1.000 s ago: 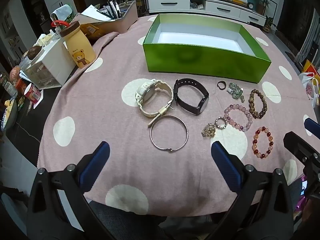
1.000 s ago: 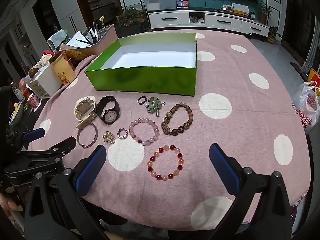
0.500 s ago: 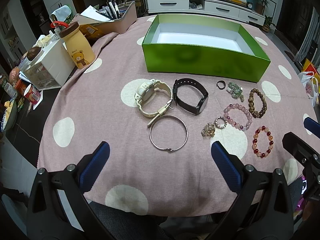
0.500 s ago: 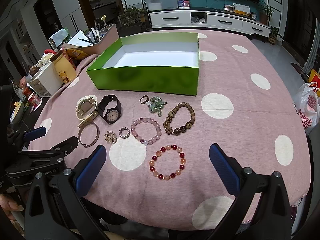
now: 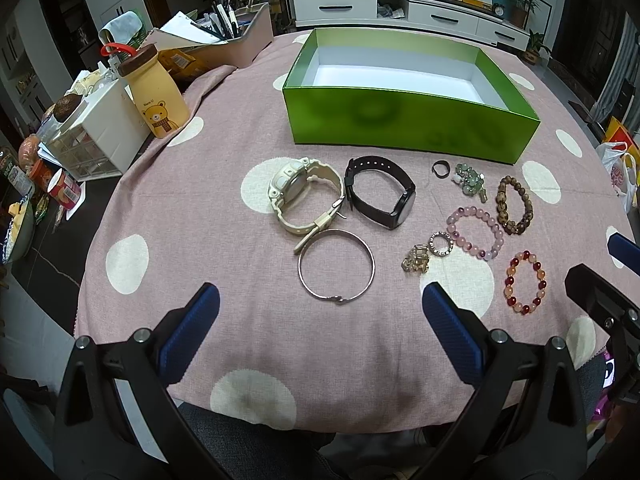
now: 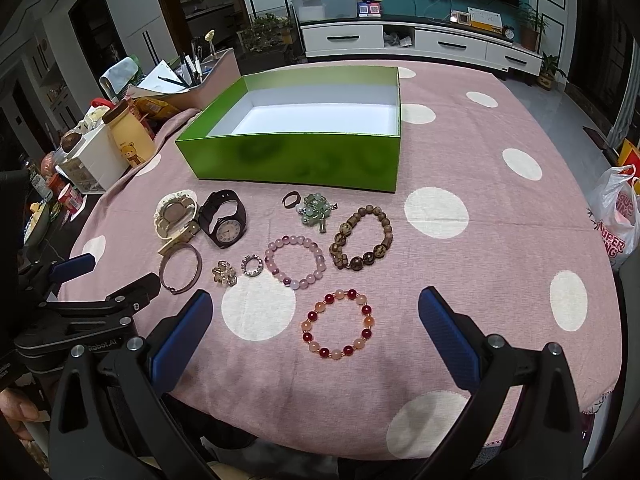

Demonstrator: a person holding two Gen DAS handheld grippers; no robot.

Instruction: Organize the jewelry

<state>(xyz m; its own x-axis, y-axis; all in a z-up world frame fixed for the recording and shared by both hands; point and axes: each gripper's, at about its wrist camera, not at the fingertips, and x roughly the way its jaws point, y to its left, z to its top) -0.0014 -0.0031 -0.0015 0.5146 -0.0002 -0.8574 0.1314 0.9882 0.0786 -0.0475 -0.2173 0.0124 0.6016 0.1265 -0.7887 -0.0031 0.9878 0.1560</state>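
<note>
Round table with a pink polka-dot tablecloth (image 5: 192, 208), and there's a fair bit sitting on it. At the back is an open green box (image 5: 404, 120), and in front of it a cream watch (image 5: 304, 196), black watch (image 5: 380, 196), silver bangle (image 5: 336, 268), a dark ring (image 5: 440, 169), a green charm cluster (image 5: 469, 179), two small sparkly pieces (image 5: 428, 251) and three bead bracelets (image 5: 476, 232). Over on the left edge there's a yellow bear bottle (image 5: 156, 92) next to a little white drawer unit (image 5: 96, 136).

Left gripper (image 5: 320, 320) and right gripper (image 6: 316, 322) alike, black triangular plastic arms, ribbed blue finger pads (image 6: 180, 342), silver screws at the pivots, white lettering on the left gripper's body, bare fingertip at frame edge
</note>
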